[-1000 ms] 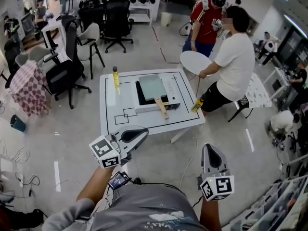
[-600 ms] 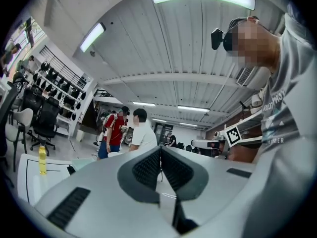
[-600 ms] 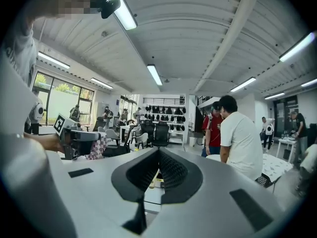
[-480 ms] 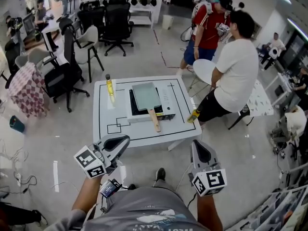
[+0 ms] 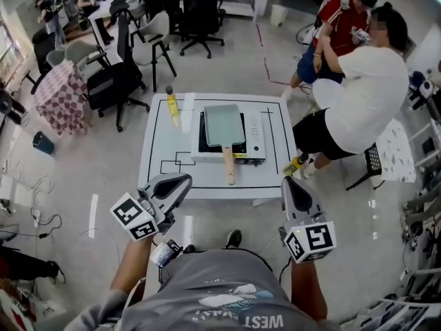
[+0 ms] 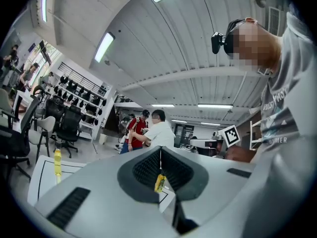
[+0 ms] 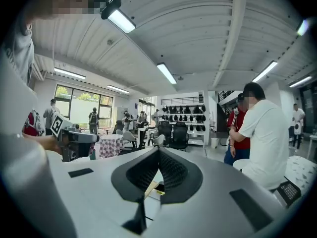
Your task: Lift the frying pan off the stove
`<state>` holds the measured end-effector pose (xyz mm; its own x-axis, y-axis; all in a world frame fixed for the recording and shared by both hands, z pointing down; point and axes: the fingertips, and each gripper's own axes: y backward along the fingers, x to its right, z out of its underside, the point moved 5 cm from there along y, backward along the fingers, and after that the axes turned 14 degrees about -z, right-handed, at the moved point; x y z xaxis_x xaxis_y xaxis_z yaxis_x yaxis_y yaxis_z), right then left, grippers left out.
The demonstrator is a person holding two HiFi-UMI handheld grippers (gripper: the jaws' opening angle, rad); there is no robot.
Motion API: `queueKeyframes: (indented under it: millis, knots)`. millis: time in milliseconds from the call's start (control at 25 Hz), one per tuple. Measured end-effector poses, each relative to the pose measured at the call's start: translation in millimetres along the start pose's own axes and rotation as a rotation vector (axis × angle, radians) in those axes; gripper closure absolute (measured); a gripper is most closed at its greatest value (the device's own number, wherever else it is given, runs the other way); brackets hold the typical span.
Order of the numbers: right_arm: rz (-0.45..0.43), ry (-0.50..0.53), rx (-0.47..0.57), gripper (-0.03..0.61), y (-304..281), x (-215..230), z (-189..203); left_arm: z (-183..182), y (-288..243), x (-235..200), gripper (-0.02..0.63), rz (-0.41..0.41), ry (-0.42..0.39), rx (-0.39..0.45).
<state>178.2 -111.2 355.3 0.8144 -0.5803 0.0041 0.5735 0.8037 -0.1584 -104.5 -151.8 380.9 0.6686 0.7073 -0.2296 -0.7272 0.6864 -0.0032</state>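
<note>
1. The table (image 5: 155, 150) is white with black lines. The stove (image 5: 253, 140) sits a little right of its middle.
2. The pan (image 5: 222, 124), rectangular and grey-green, rests flat on the stove. Its wooden handle (image 5: 229, 167) sticks out over the stove's front towards the table's near edge.
3. A yellow bottle (image 5: 171, 105) stands upright near the far left corner, apart from the stove.
4. The left gripper (image 5: 185, 180) hangs in front of the near edge, towards its left end, clear of the table and well apart from the pan. Its jaws are clenched together on nothing, as its own view (image 6: 160, 150) confirms.
5. The right gripper (image 5: 293, 182) hangs just off the near right corner, also clear of the table and touching nothing. Its jaws (image 7: 158, 150) meet at the tips, with nothing between them.
6. A person in a white shirt (image 5: 372, 92) is just beside the table's right edge, bent forward. A person in red (image 5: 339, 19) stands behind them.
7. Office chairs (image 5: 200, 9) stand on the floor beyond the far edge.
</note>
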Motion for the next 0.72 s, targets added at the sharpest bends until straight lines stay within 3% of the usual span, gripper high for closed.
queueKeyframes:
  millis: [400, 720]
  knots:
    - [-0.169, -0.018, 0.020, 0.568, -20.2, 62.2, 4.9, 11.9, -27.5, 9.0, 0.615, -0.200, -0.002, -0.031]
    - [-0.241, -0.031, 0.006, 0.566, -28.7, 88.8, 17.8, 46.2, -62.3, 0.3, 0.615, -0.236, 0.107, -0.067]
